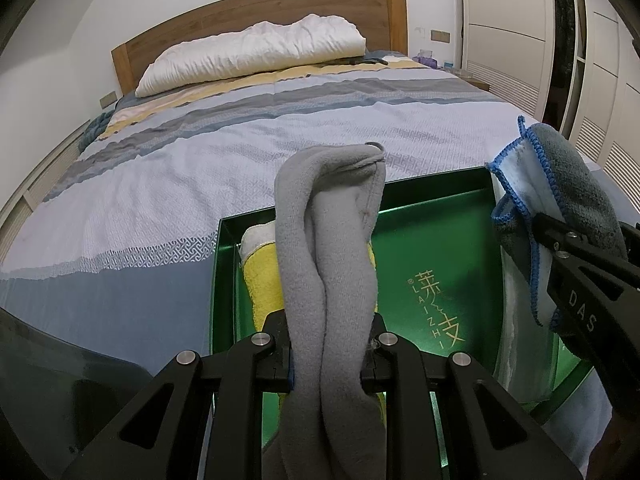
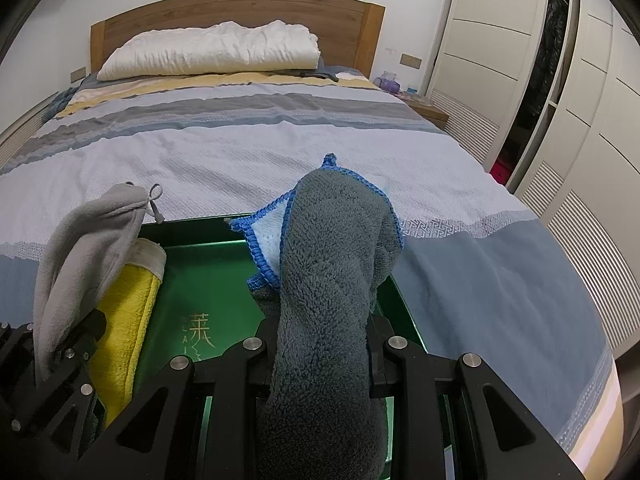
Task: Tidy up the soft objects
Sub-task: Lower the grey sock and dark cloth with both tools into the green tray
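A: Cloths first, where are they?

B: Light grey fleece cloth (image 1: 328, 264) is bunched up and pinched in the left gripper (image 1: 329, 354), its jaws pressed in on the fabric from both sides. It stands up between them over the green box (image 1: 432, 216), and its top edge carries a small hanging loop (image 2: 155, 200).

A: And the other hand?

B: The right gripper (image 2: 320, 354) is clamped on a dark grey plush cloth (image 2: 328, 272) with blue stitched edging; a pale blue face shows where one corner folds over. That cloth rises over the right side of the box, near its right wall.

A: Anything already in the box?

B: A yellow towel (image 2: 128, 320) with a white end, rolled, lies along the left wall. The fleece cloth hangs just in front of it in the left wrist view, so I cannot tell whether they touch. The box floor between the two grippers is bare green with gold lettering (image 1: 434, 308).

A: Where does the box sit?

B: On the foot of a bed with a striped cover (image 1: 200, 168) in blue, grey and yellow bands. A white pillow (image 2: 208, 50) lies against the wooden headboard (image 2: 240, 8), and white wardrobe doors (image 2: 492, 32) stand to the right
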A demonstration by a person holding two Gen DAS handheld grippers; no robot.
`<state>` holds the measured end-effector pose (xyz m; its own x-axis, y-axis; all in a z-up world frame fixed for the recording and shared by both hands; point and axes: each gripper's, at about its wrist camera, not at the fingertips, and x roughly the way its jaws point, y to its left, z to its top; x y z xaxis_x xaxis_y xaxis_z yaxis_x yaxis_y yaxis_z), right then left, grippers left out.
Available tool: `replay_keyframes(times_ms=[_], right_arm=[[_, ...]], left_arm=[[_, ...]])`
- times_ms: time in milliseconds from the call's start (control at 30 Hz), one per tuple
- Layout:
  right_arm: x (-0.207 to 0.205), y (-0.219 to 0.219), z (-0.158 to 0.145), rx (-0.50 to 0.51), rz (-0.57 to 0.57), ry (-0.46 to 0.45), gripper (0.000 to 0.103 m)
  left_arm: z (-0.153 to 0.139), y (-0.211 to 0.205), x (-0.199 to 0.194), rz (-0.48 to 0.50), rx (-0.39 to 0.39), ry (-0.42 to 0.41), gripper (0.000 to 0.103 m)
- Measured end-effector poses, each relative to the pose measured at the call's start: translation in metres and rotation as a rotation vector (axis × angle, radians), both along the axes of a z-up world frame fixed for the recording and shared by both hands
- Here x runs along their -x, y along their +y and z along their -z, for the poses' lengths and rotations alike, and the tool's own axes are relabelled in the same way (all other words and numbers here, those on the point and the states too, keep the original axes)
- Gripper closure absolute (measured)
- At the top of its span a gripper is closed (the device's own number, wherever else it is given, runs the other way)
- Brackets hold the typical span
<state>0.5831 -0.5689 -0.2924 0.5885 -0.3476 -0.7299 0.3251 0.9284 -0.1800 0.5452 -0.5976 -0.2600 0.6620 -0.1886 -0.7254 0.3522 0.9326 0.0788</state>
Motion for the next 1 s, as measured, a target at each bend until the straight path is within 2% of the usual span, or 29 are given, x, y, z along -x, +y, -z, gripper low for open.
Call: replay_keyframes(times_ms=[1000], right_arm=[[-0.012, -0.010, 0.004, -0.003, 0.009, 0.036, 0.077]], left_arm=[[0.008, 0.000, -0.003, -0.002, -0.014, 0.015, 0.087]])
